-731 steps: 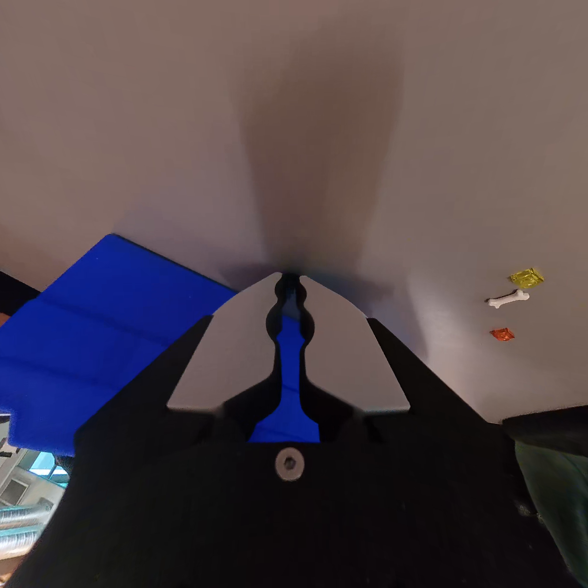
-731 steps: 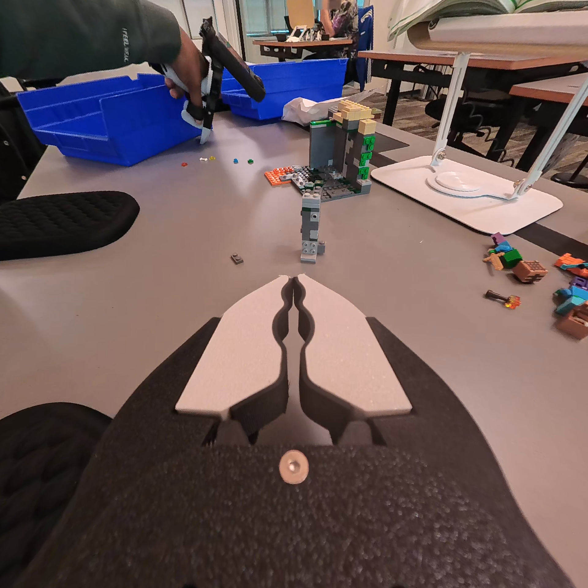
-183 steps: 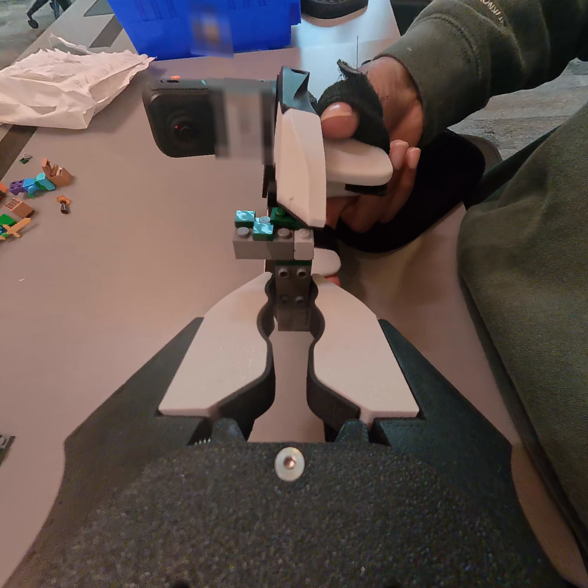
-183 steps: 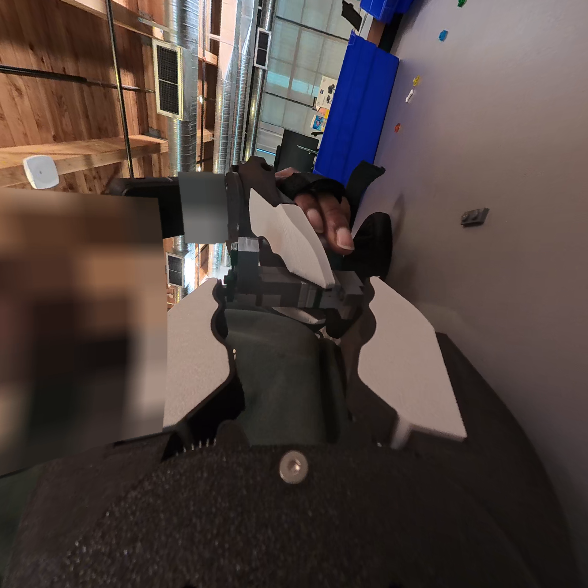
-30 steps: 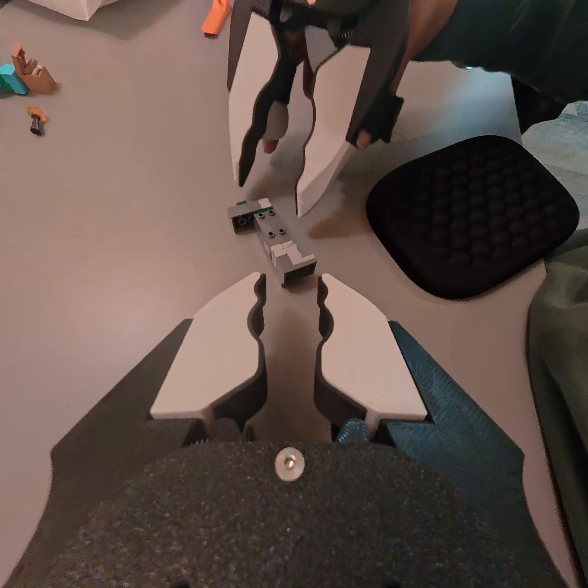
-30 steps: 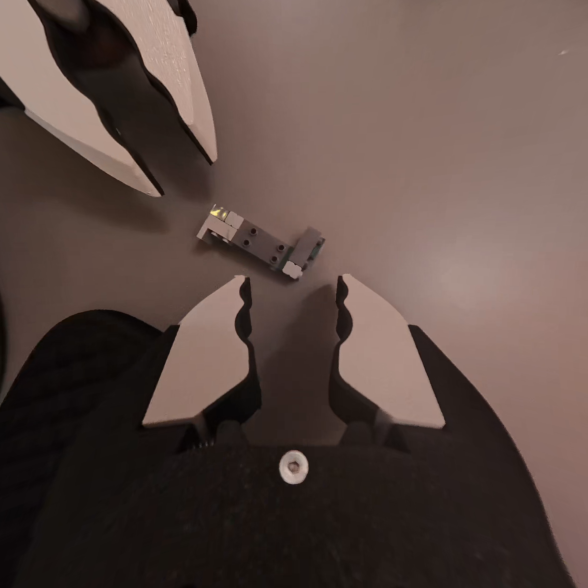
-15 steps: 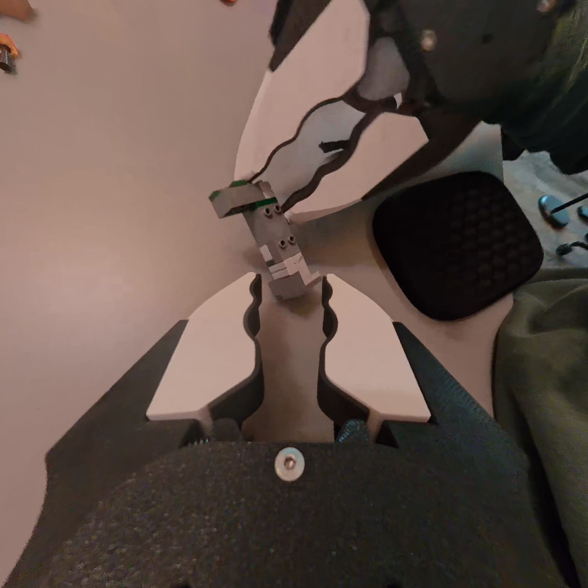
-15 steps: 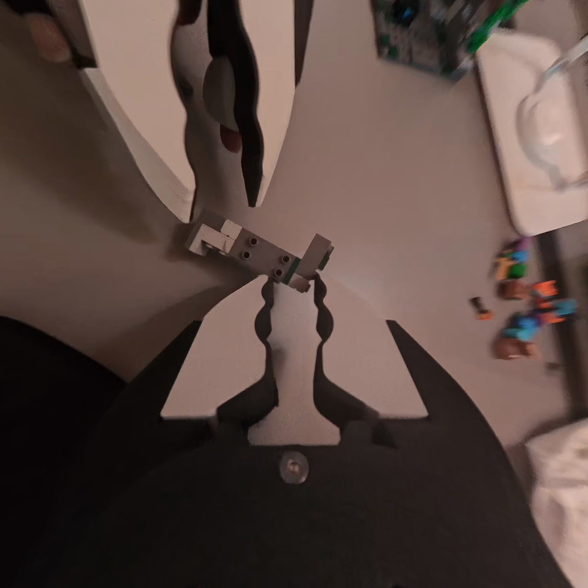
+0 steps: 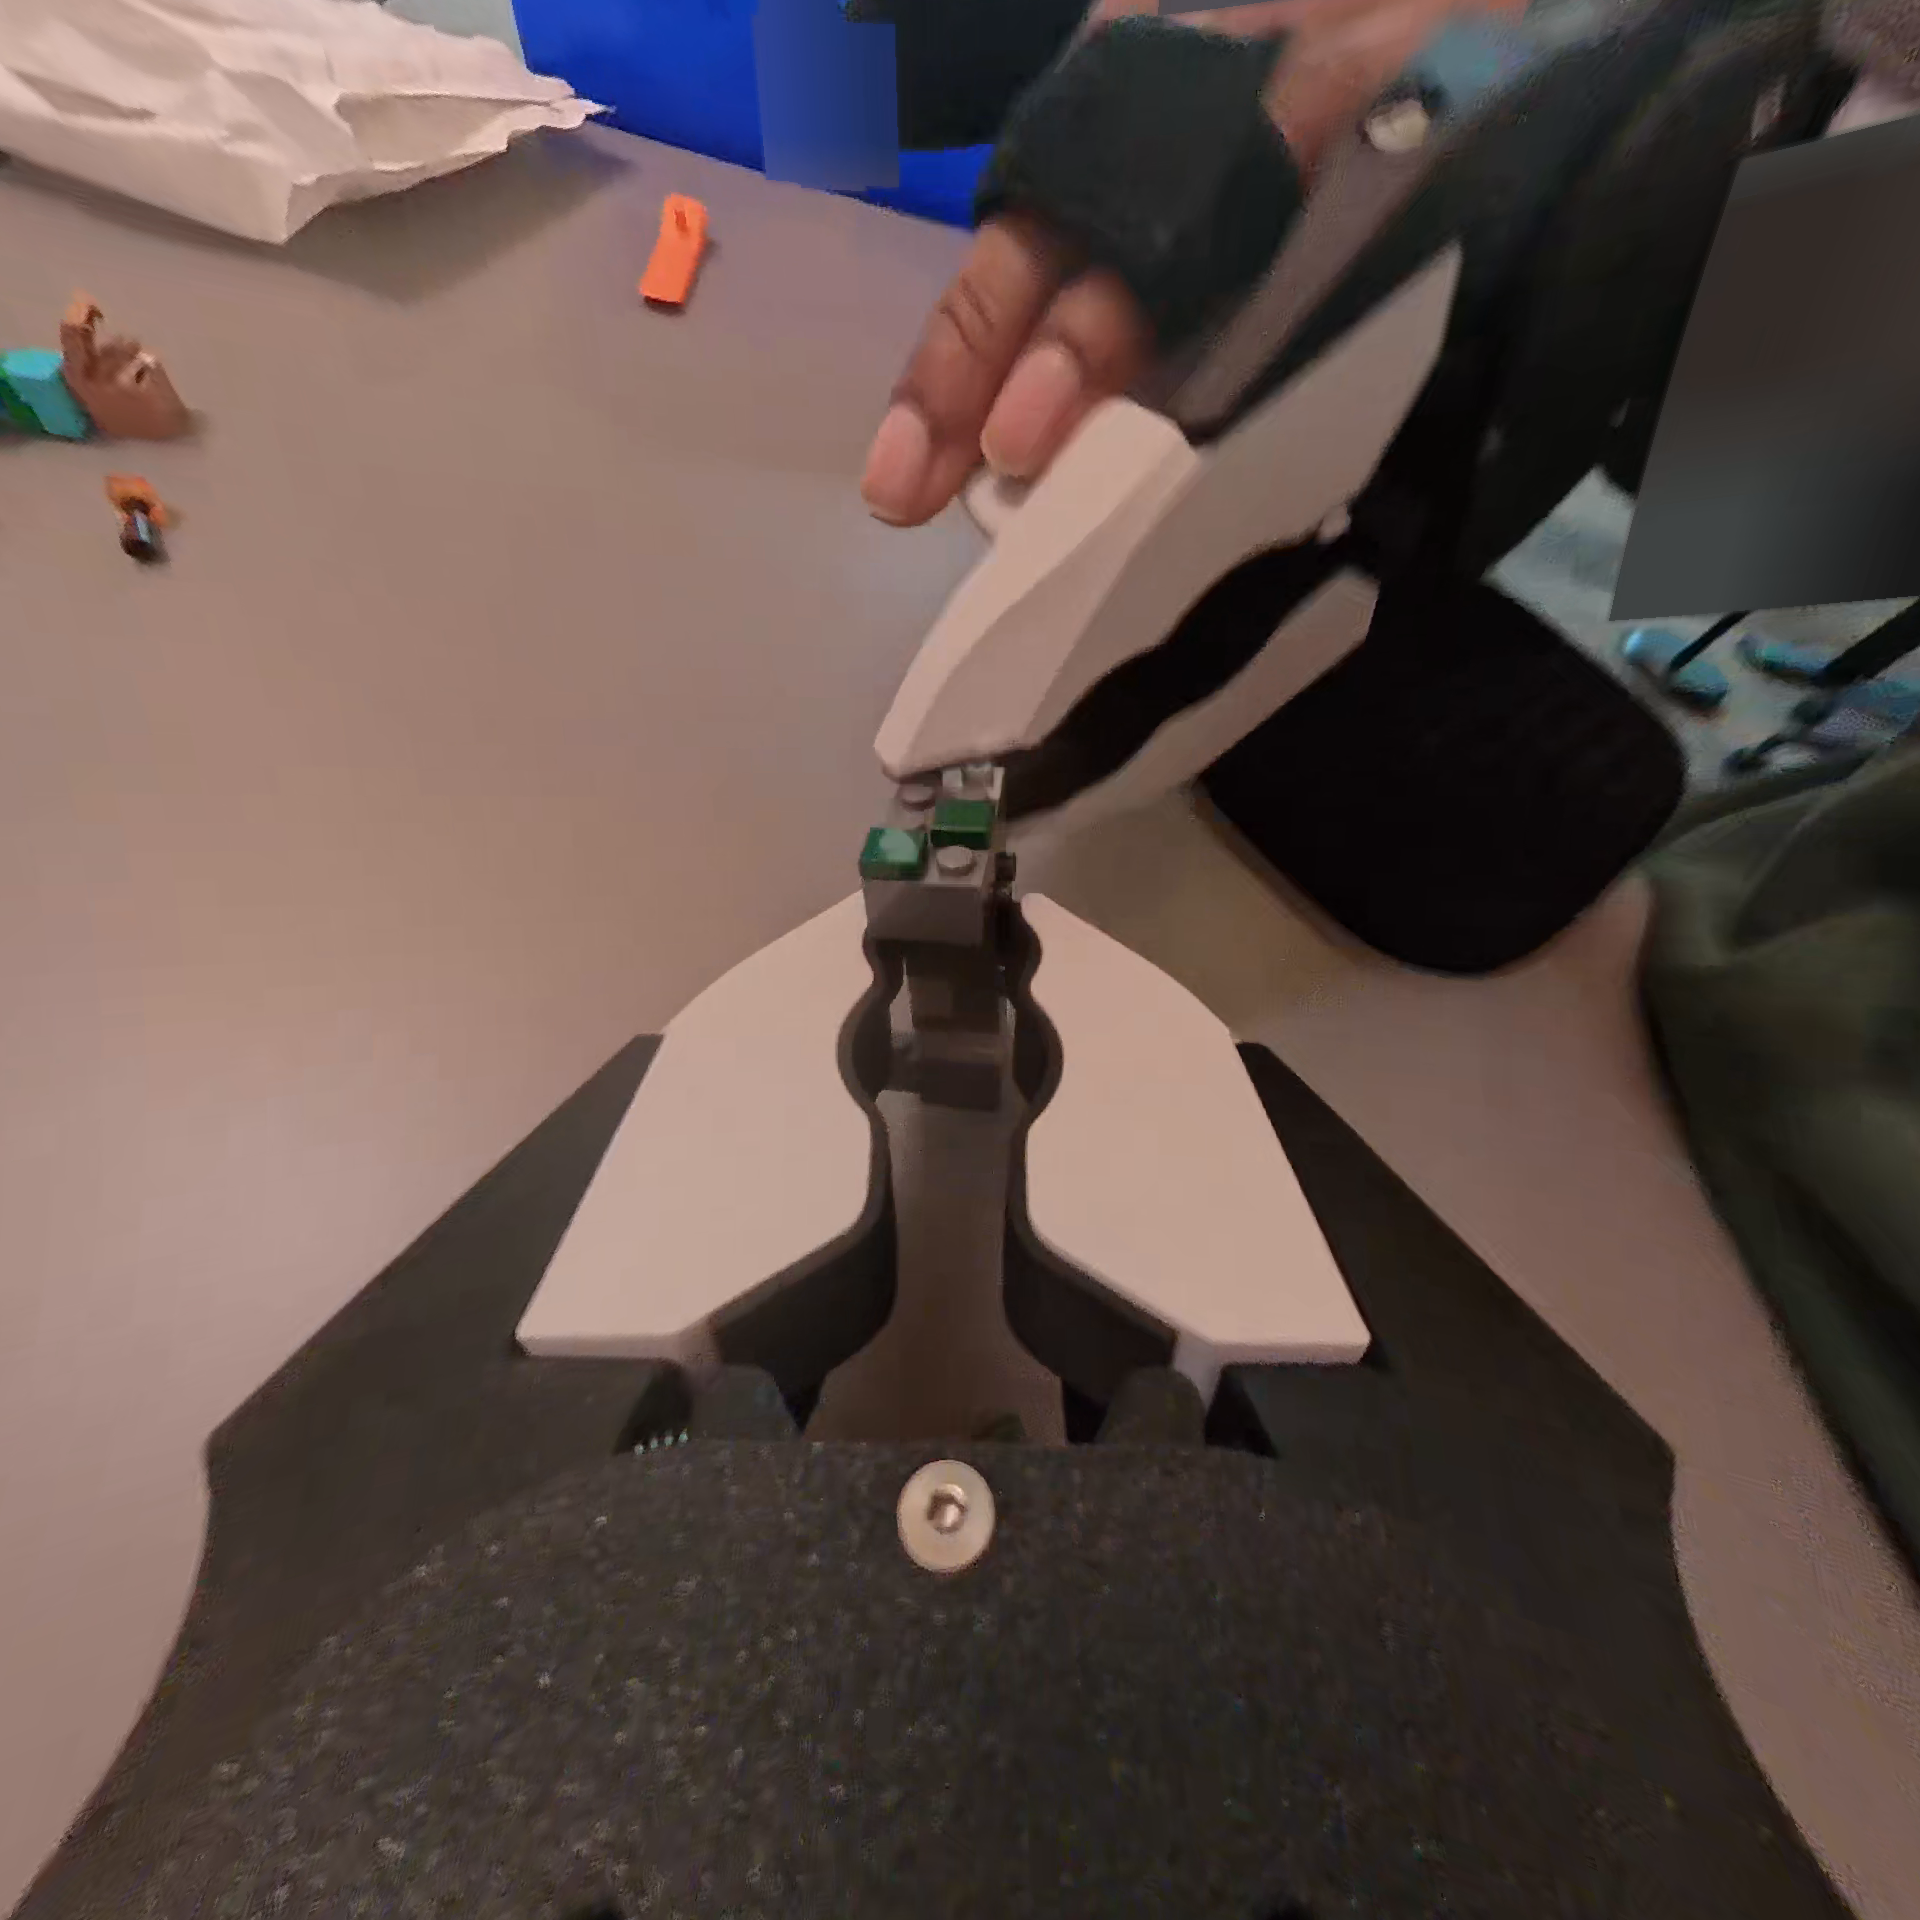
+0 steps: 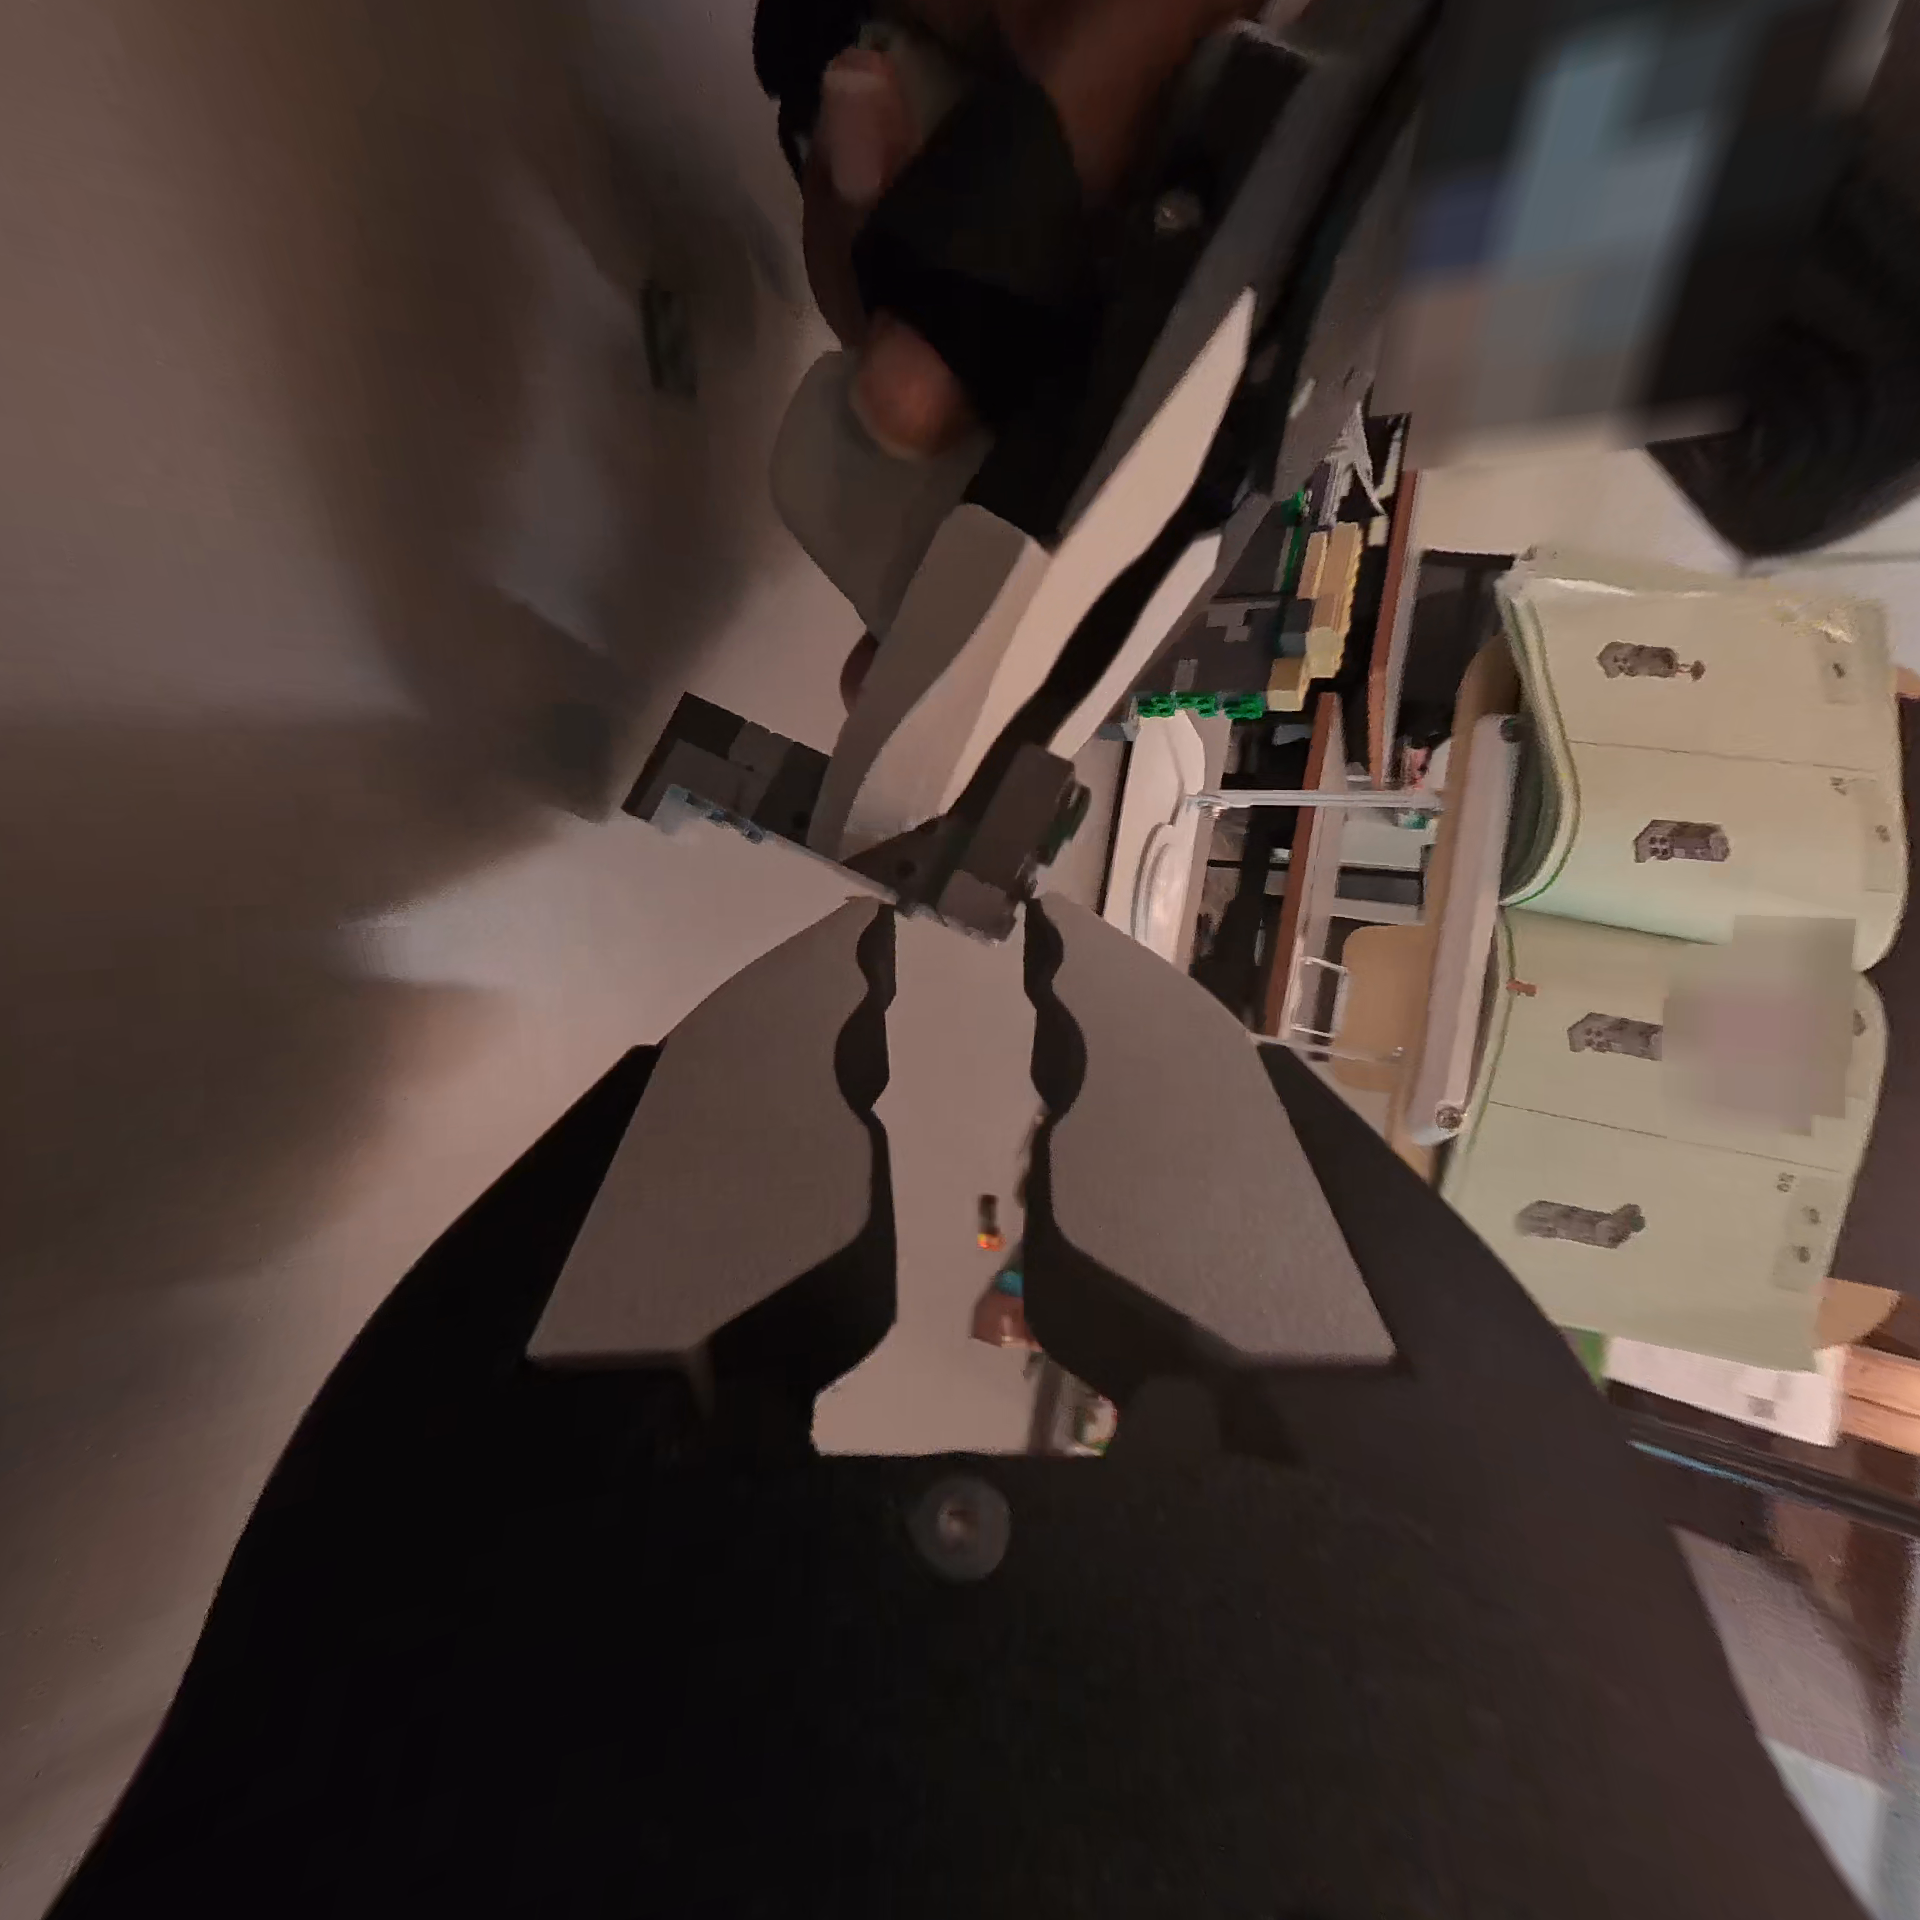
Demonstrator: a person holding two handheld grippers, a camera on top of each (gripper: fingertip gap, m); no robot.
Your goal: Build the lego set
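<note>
**Both claws on one grey lego column, above the table**

Left gripper: jaws nearly closed, clamped on the lower part of the grey lego column. The column sticks out past the fingertips, lifted off the grey table. Its far end carries a wider grey block with two small dark green tiles on top.

Right gripper comes in from ahead and to the right of the left claw, white fingers angled down, tips touching the far end of the column at the studs beside the green tiles. In its own view the right gripper has jaws part open with a narrow gap, and the wide grey block of the column sits right at the fingertips. Whether it actually pinches the block or only touches it, cannot tell; view is blurred and rolled sideways.

A hand in a black fingerless glove rests on the right gripper's handle.

Ahead-left of the left claw: an orange piece flat on the table, crumpled white paper farther off, a blue bin behind that. Far left: a small brown and teal figure and a tiny orange-tipped piece. Right of the claw: a black padded cushion.

Right wrist view, beyond the claw: the partly built lego model, grey with tan and green bricks, and an open instruction booklet.
</note>
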